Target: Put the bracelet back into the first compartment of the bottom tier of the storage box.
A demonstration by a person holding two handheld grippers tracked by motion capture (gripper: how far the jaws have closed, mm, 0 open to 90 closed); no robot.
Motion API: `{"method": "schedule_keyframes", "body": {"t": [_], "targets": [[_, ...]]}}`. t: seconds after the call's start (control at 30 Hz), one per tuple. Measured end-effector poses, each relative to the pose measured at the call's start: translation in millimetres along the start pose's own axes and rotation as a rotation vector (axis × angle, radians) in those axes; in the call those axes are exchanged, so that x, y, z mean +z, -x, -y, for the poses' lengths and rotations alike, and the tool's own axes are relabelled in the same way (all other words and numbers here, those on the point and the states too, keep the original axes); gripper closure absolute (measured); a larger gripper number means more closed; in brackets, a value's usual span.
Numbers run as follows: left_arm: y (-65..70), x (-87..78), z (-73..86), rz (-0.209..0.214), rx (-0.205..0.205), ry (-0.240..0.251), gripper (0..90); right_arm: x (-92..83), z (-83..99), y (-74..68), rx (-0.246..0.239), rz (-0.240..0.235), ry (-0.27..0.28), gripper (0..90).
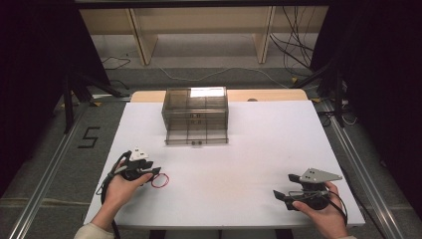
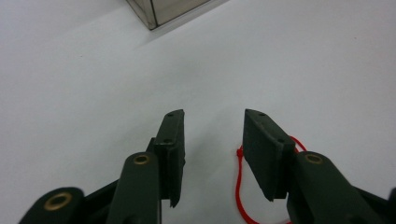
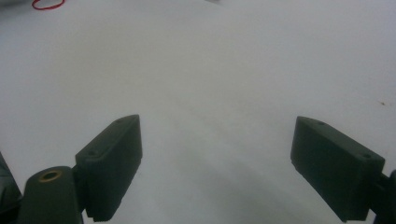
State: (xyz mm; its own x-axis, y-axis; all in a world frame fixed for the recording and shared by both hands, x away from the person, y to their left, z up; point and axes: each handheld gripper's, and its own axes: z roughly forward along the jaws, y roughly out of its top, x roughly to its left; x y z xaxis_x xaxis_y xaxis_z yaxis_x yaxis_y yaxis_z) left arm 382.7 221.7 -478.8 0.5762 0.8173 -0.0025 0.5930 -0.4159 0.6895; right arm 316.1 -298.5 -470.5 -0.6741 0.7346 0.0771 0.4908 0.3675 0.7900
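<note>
A thin red loop of cord (image 1: 160,180) lies flat on the white table (image 1: 249,149) near the front left. My left gripper (image 1: 156,175) is low over it, its jaws partly apart. In the left gripper view, the red loop (image 2: 239,182) runs between the jaws and under the right-hand one, and the left gripper (image 2: 214,116) does not press on it. My right gripper (image 1: 282,185) rests at the front right with its jaws wide and nothing between them. The right gripper view has the right gripper (image 3: 218,122) over bare table, with the red loop (image 3: 46,4) far off at the top left.
A smoky clear plastic drawer box (image 1: 195,117) stands at the back middle of the table, and its corner (image 2: 163,9) is at the top of the left gripper view. Metal rails run along both sides of the table, and cables lie on the floor behind it.
</note>
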Motion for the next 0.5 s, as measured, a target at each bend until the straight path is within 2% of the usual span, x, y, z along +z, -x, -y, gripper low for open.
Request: {"method": "schedule_keyframes", "body": {"t": [0.17, 0.3, 0.5], "targets": [[4.8, 1.9, -0.1, 0.022, 0.013, -0.023, 65.3, -0.5, 0.2, -0.4, 0.001, 0.003, 0.001, 17.1], [6.3, 4.4, 0.9, 0.049, 0.018, -0.06, 68.7, -0.5, 0.1, -0.6, 0.0, 0.002, 0.0, 17.1], [8.6, 6.7, 1.0, 0.037, 0.016, -0.087, 74.7, -0.2, 0.0, -0.7, -0.001, 0.002, -0.001, 17.2]]}}
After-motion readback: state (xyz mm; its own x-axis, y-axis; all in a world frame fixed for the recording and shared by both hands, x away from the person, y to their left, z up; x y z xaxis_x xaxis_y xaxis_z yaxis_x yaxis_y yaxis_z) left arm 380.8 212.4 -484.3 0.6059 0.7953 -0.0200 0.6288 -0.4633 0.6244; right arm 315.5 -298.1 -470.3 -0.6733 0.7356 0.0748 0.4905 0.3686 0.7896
